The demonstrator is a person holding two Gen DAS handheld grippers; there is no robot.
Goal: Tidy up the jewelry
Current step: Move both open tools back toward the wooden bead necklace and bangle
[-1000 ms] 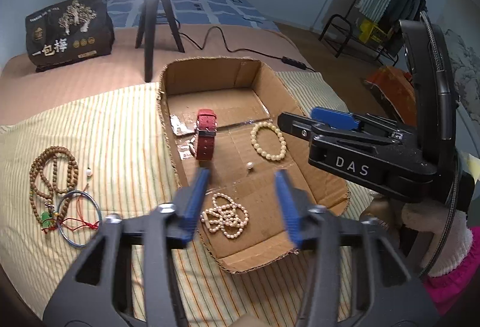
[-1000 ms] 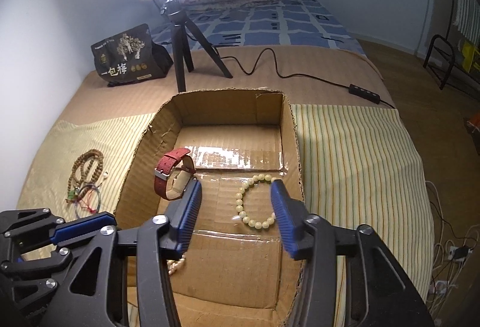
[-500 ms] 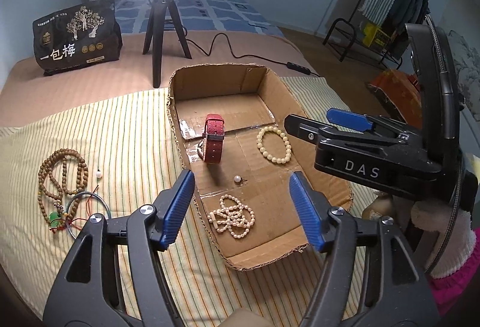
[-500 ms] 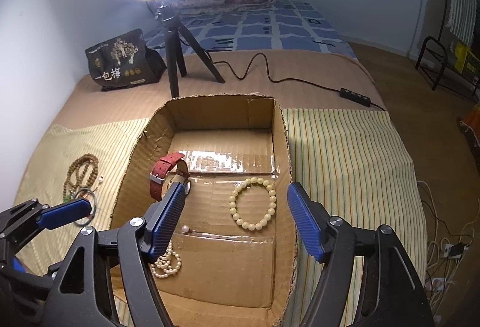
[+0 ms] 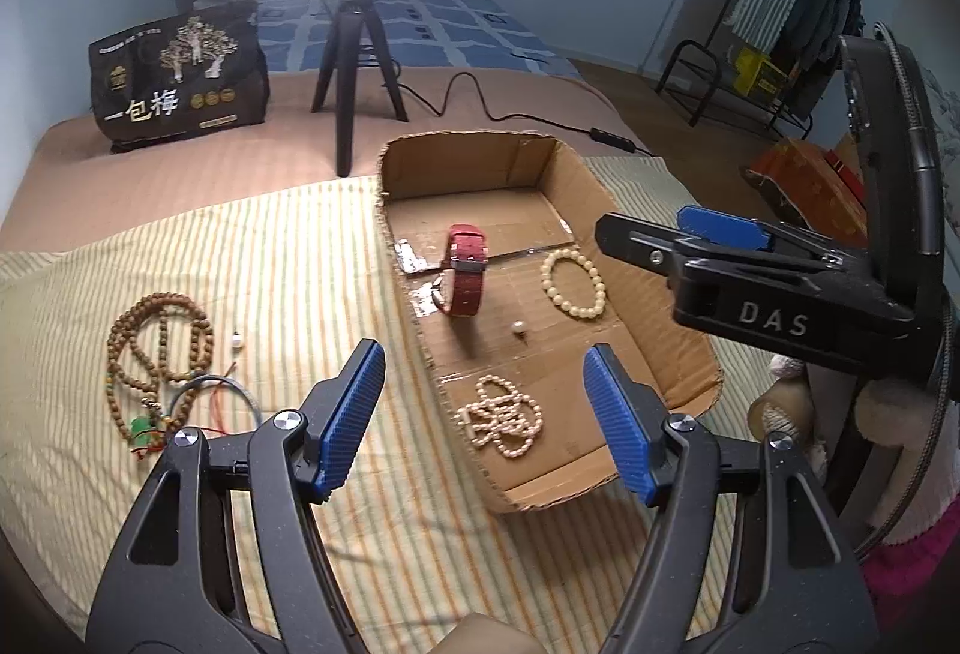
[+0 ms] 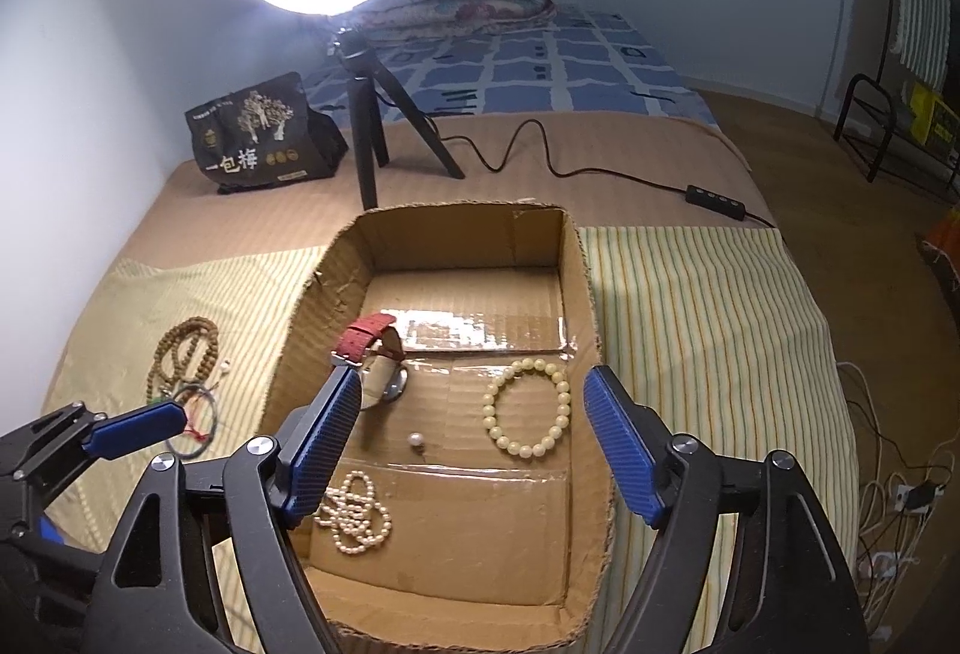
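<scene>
Left view alone shows right claw (image 5: 708, 234).

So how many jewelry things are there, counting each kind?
Watch: 1
Cream bracelet: 1
Pearl strand: 1
Loose pearls: 2
Brown bead necklace: 1
Thin bangle: 1
Total: 7

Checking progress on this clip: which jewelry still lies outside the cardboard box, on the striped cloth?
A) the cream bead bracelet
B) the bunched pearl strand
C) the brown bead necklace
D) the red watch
C: the brown bead necklace lies on the striped cloth left of the cardboard box, while the watch, bracelet and pearl strand are inside it.
</scene>
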